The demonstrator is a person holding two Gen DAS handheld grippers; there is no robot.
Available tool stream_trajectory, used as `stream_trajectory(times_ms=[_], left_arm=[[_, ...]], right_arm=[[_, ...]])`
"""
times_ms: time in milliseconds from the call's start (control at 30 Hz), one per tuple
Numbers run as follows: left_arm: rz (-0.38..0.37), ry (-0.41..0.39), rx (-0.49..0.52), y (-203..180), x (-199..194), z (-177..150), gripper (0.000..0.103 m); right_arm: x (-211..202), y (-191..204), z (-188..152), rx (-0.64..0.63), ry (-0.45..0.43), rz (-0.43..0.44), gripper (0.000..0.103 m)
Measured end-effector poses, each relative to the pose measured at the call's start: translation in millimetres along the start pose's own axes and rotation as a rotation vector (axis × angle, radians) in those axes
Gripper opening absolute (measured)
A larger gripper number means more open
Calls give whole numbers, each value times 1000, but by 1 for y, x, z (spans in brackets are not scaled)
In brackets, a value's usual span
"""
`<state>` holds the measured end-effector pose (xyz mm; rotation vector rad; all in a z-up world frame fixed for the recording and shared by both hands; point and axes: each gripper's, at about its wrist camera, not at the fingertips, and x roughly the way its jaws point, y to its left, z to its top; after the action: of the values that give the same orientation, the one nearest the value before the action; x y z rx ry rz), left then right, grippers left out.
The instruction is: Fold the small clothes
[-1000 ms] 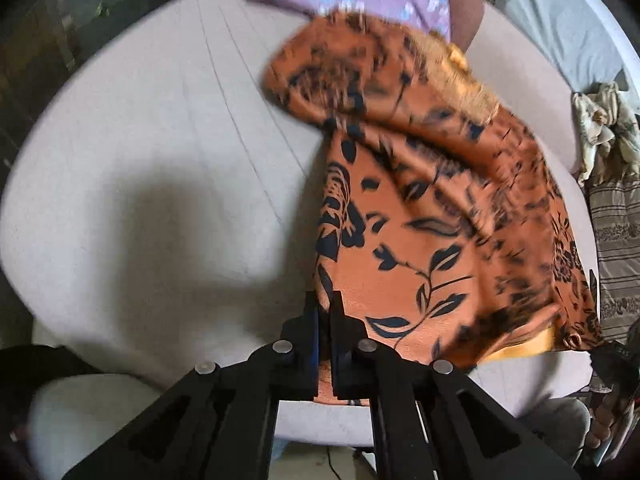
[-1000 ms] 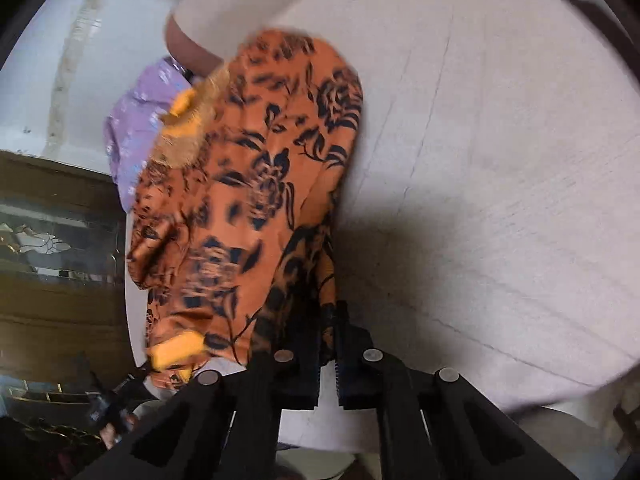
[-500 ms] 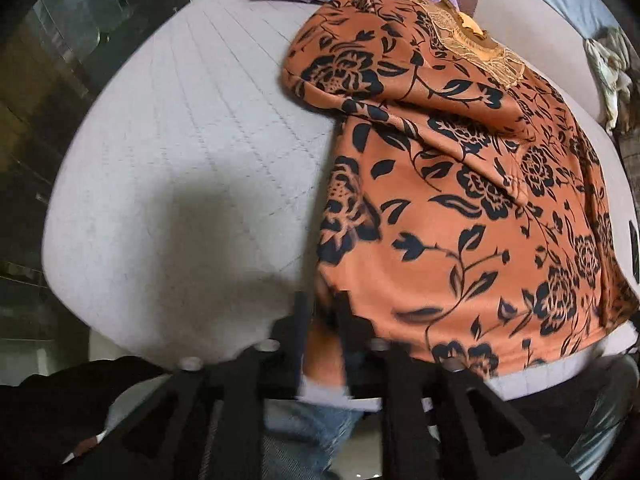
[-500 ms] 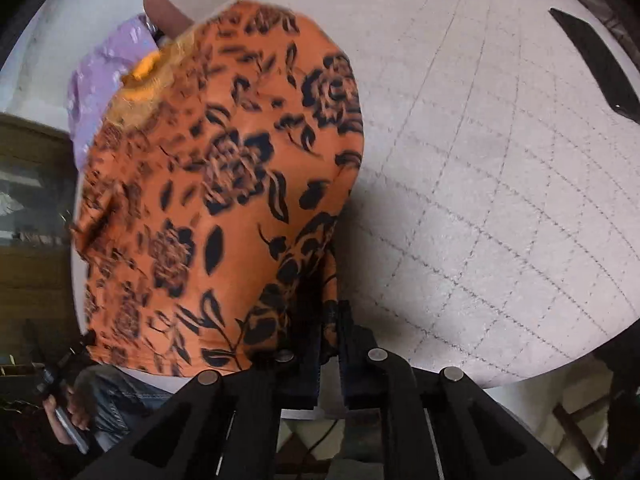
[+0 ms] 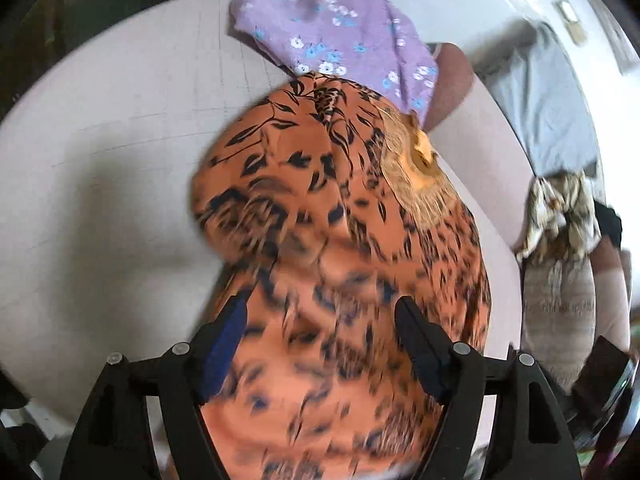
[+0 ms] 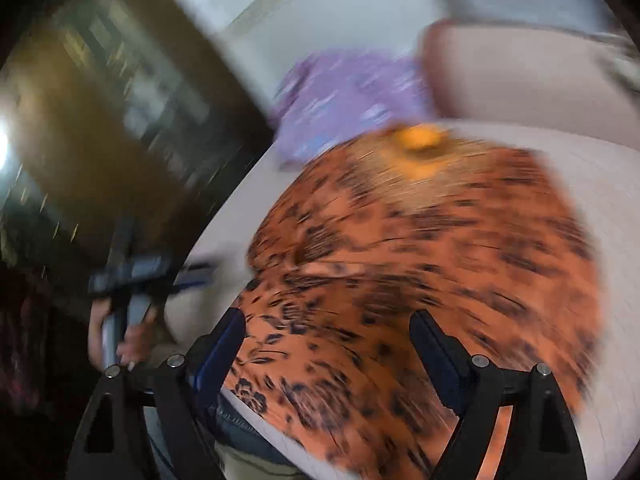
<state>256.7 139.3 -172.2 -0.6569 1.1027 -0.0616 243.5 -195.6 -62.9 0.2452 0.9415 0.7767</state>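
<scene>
Left gripper: jaws spread wide, nothing between the pads. The orange floral garment lies under and beyond the gap; whether my fingers brush the cloth I cannot tell, since the print there is smeared by motion blur.

Right gripper: jaws likewise wide apart, gripping nothing. The same orange garment fills the space in front of them. This view is heavily blurred.

Garment: orange with a black leaf-and-flower print, spread over the pale quilted cushion, bunched into a rounded heap on its left side. A lace-trimmed neckline with a yellow patch sits at the far end. The near hem runs off the cushion's front edge toward me.

Just beyond the neckline, touching or overlapping it, lies a lilac garment with small blue and white flowers, crumpled at the far edge of the cushion.

Surface: grey-beige upholstery with faint stitched grid lines. A padded backrest of the same colour rises behind it.

Room: to the right in the left wrist view, a cream patterned cloth draped over a striped cushion, and a pale grey pillow farther back. In the right wrist view, a dark wooden cabinet stands to the left, with my left hand holding its gripper handle below it.
</scene>
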Motion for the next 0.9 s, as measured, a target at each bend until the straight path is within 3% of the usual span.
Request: stream_trajectory(times_ms=[133, 300, 333, 367, 400, 467, 667, 767, 900], left_arm=[[-7, 10, -60, 18, 34, 3, 77], [-95, 55, -184, 43, 40, 4, 77], [-99, 50, -186, 43, 40, 5, 77], [-100, 41, -191, 44, 38, 8, 77], [-100, 24, -197, 46, 34, 9, 77], [-105, -3, -203, 48, 27, 12, 77], [-184, -81, -222, 51, 10, 18, 77], [-165, -69, -204, 48, 12, 16, 77], [-166, -28, -209, 48, 21, 15, 77]], right_arm=[[104, 12, 25, -207, 157, -44, 85], [176, 29, 17, -453, 260, -140, 85], [187, 29, 18, -466, 282, -159, 79], [196, 28, 18, -470, 310, -161, 29], [198, 30, 20, -459, 360, -144, 4], [167, 43, 28, -434, 295, -103, 4], [46, 85, 50, -159, 190, 215, 4], [20, 70, 44, -24, 169, 208, 4], [45, 11, 6, 89, 239, 52, 4]])
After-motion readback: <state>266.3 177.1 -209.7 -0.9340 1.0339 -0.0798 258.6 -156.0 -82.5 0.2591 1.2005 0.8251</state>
